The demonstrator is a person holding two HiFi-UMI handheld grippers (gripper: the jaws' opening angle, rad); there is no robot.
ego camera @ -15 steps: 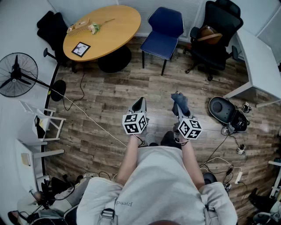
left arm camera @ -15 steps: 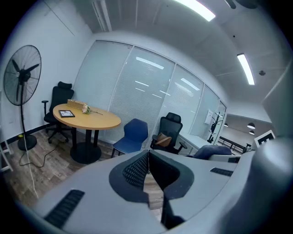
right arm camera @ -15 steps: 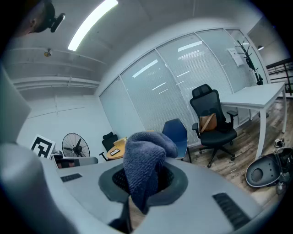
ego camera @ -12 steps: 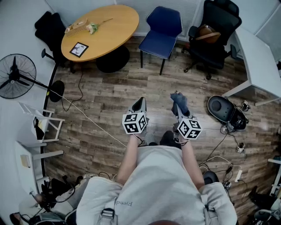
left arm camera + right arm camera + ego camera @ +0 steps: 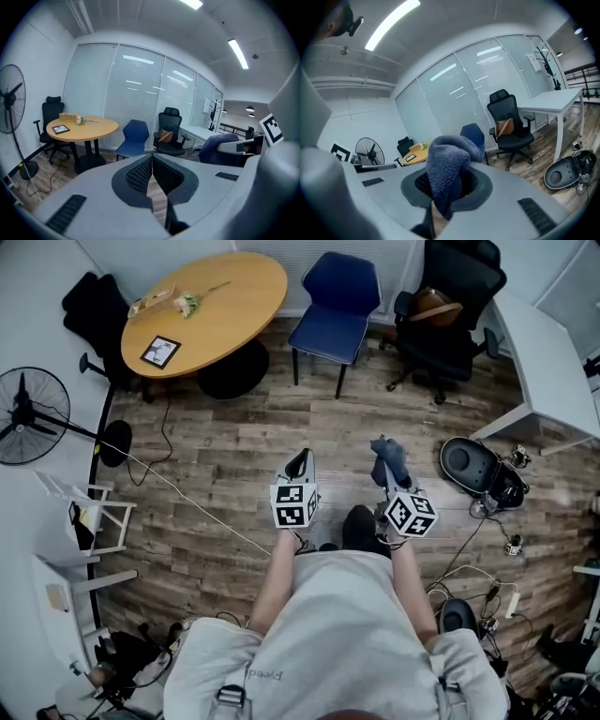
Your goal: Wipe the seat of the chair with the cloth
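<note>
In the head view, your right gripper (image 5: 384,463) is clamped on the cloth (image 5: 388,454), which bunches up over the jaws. Your left gripper (image 5: 299,461) is closed and empty. The blue chair (image 5: 333,310) stands well off at 12 o'clock, its seat untouched. An office chair (image 5: 448,315) sits at 1 o'clock. I'd guess the blue one is meant, so don't drift to the wrong seat.

In the left gripper view, the jaws meet with nothing between them, and the chair lies ahead at 11 o'clock.

In the right gripper view, the jaws pinch only a fold, and most of the cloth flops over the top. Drag across the seat could pull it free. If you come in at a poor angle, bare jaw rather than cloth may scrape the seat.
</note>
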